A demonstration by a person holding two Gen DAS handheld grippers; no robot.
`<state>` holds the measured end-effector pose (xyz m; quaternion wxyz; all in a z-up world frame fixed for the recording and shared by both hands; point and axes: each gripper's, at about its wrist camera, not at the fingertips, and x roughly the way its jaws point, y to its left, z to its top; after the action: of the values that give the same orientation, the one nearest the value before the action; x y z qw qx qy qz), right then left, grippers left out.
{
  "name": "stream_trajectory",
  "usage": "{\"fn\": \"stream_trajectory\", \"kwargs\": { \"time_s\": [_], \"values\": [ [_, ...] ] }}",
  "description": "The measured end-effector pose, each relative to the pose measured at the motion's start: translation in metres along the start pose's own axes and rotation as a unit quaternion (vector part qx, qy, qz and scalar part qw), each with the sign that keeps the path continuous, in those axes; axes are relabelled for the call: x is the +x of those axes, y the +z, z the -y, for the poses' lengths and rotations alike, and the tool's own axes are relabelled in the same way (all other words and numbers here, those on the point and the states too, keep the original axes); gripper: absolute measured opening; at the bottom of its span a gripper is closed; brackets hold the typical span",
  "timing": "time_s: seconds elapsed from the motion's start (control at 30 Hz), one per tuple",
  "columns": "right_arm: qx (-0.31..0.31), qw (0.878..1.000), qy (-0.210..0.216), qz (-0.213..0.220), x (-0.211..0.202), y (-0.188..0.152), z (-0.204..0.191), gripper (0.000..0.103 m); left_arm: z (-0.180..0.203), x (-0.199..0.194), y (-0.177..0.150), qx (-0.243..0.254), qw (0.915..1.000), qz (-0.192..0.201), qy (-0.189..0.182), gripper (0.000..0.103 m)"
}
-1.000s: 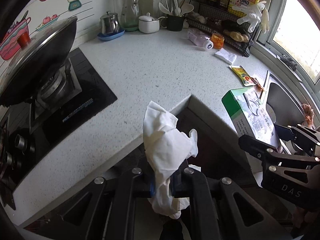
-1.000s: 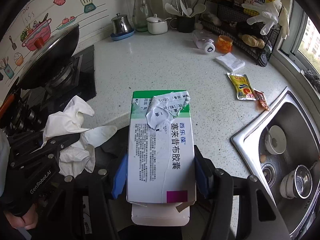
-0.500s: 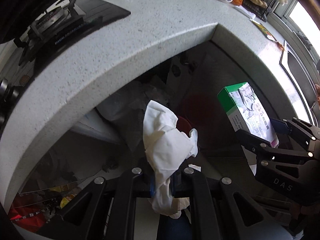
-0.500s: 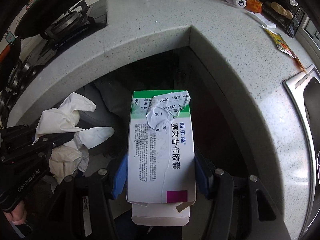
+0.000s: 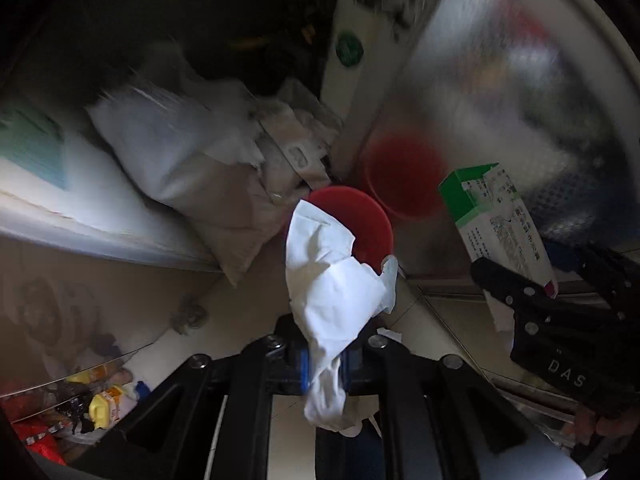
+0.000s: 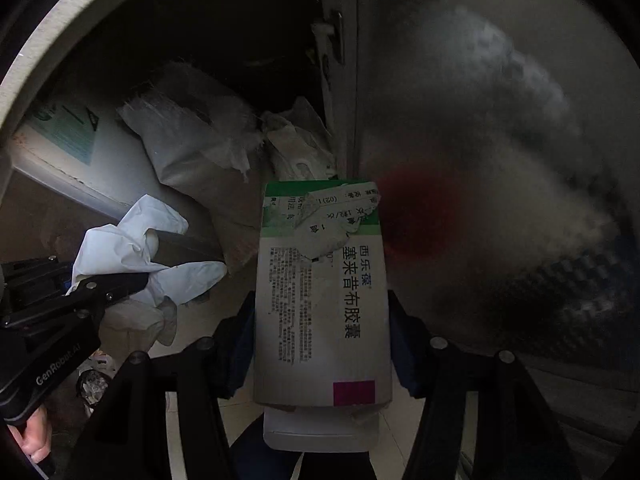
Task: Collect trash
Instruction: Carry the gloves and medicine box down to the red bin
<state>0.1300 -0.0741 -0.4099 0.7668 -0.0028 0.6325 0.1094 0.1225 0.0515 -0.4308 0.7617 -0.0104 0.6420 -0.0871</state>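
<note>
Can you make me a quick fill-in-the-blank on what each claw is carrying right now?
1. The left claw is shut on a crumpled white ____.
2. The right claw grips a medicine box with a ____ band at its far end.
3. Below the glove sits a round ____ bin.

Missing words: glove; green; red

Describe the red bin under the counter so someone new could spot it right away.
Look below the counter, beside the shiny cabinet door. On the floor stands the red bin, round, right of the pale sacks. It is the only red thing there; its blurred reflection shows on the door.
</note>
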Motion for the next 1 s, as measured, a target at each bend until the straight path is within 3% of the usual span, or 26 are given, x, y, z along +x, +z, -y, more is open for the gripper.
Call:
{"fn": "stream_trajectory", "kwargs": {
  "time_s": [0.1,0.27,0.37,0.57,0.7,1.0],
  "values": [
    [0.011,1.000,0.008,-0.011,0.035,-0.004,0.008,0.056,0.002,0.035,0.006,0.000,0.9999,-0.001,-0.016,0.010],
    [0.029,0.999,0.008,-0.021,0.086,-0.008,0.023,0.056,0.011,0.091,0.004,0.036,0.9993,-0.002,0.004,0.010],
    [0.035,0.999,0.005,-0.028,0.105,-0.007,0.026,0.056,0.013,0.111,0.009,0.035,0.9993,-0.013,-0.005,0.011],
    [0.028,0.999,0.003,-0.018,0.107,-0.017,0.037,0.056,0.014,0.130,0.020,0.033,0.9991,-0.019,-0.016,0.014],
    [0.028,1.000,0.004,-0.013,0.106,-0.016,0.042,0.056,0.017,0.136,0.026,0.040,0.9986,-0.027,-0.022,0.028],
    [0.020,0.999,0.001,-0.031,0.107,-0.011,0.038,0.056,0.012,0.142,0.026,0.058,0.9976,-0.036,0.000,0.028]
  ]
}}
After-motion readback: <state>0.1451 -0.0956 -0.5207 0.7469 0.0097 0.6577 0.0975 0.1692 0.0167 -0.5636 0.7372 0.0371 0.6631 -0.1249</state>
